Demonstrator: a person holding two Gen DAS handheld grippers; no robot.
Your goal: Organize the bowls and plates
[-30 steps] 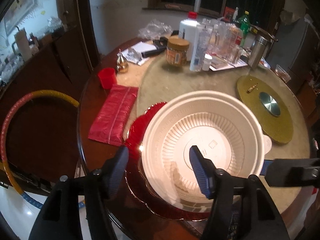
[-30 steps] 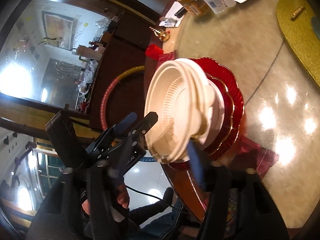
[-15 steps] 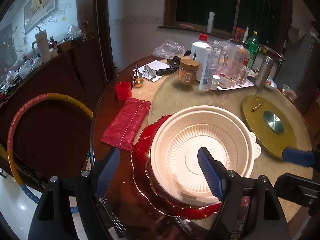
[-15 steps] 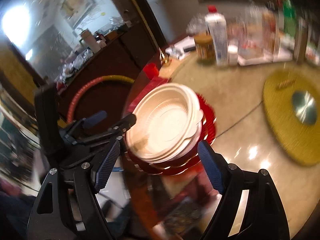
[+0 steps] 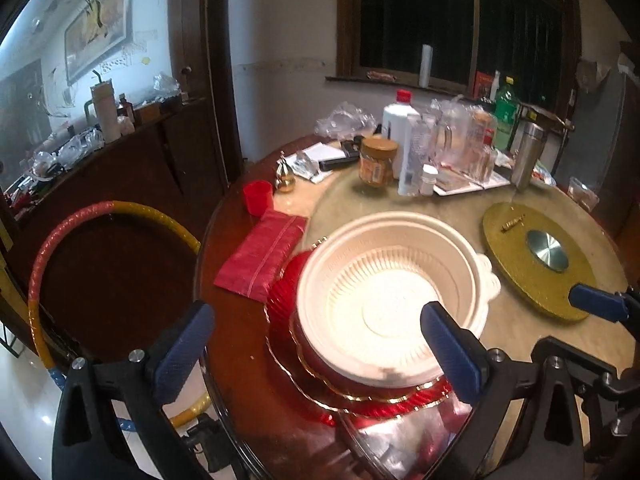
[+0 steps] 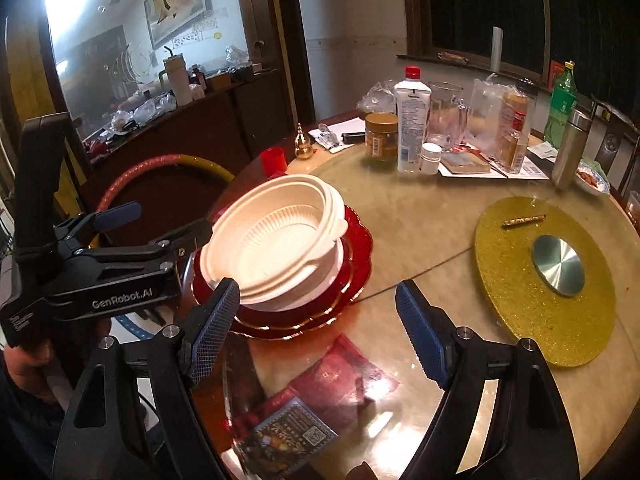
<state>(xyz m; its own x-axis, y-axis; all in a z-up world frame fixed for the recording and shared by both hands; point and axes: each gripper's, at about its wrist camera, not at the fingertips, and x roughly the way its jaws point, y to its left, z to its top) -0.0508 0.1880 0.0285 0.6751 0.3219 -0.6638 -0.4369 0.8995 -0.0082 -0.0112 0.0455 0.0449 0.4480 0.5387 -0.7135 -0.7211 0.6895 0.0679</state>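
Observation:
A stack of cream bowls [image 5: 392,304] [image 6: 276,240] rests on red gold-rimmed scalloped plates [image 5: 288,320] [image 6: 356,256] near the table's front left edge. My left gripper [image 5: 318,348] hangs just short of the stack, its jaws opening wide. The pads press on nothing, though the bowl's near rim shows between them. In the right wrist view the left gripper [image 6: 156,222] sits beside the bowls' left rim, held by a hand [image 6: 24,360]. My right gripper [image 6: 318,332] stands open over the glass top, to the front right of the stack, holding nothing. One of its pads [image 5: 596,305] shows at the right edge.
A gold glitter disc [image 6: 548,276] with a metal centre lies to the right. Bottles, jars and a flask [image 6: 412,120] crowd the far side. A red pouch [image 5: 264,256] and red cup [image 5: 258,196] lie left of the stack. A hoop [image 5: 80,240] leans beyond the table edge.
Both grippers have drawn back from the bowl stack. The left jaws widened and its right finger came out of the bowl. The right gripper rolled level and let go of the bowls' rim.

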